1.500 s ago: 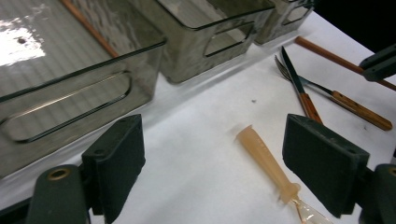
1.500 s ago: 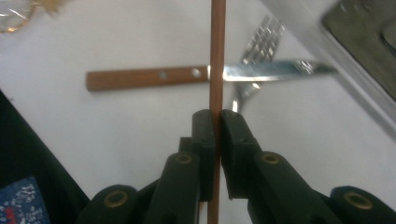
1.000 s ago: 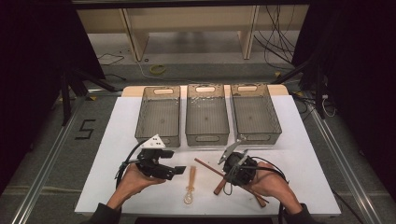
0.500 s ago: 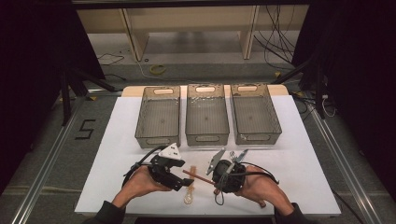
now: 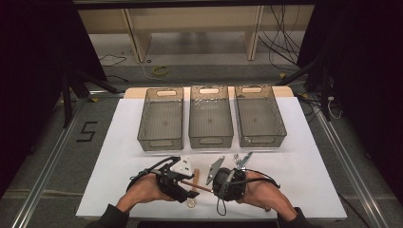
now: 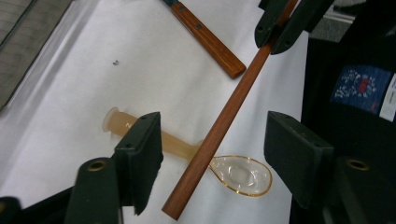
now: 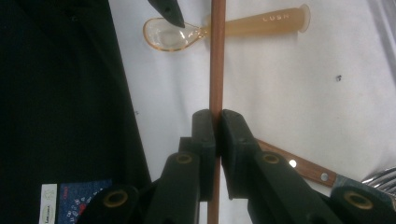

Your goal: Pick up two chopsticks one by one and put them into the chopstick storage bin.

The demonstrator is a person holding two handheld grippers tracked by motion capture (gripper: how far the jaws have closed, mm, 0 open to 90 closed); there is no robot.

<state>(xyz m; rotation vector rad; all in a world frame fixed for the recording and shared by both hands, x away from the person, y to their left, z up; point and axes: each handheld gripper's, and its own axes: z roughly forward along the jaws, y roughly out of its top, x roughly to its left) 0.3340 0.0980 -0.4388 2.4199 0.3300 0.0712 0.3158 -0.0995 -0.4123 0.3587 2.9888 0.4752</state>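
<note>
So there's a white table (image 5: 119, 156) sitting in a dark room, with three clear smoky bins (image 5: 161, 118) lining up side by side along the far half. Going left to right at the near edge: the left gripper (image 5: 183, 183) is hanging over a wooden stick (image 6: 219, 130), its jaws still spread but having just been closing in, with the stick running between them untouched. Under the stick's free end a little amber spoon (image 6: 233, 172) is lying flat on the table. The right gripper (image 7: 215, 123) is pinching that same stick tight between its pressed-together jaws, holding it off the table. Just beside it a wood-handled knife (image 7: 303, 170) is lying on the white
</note>
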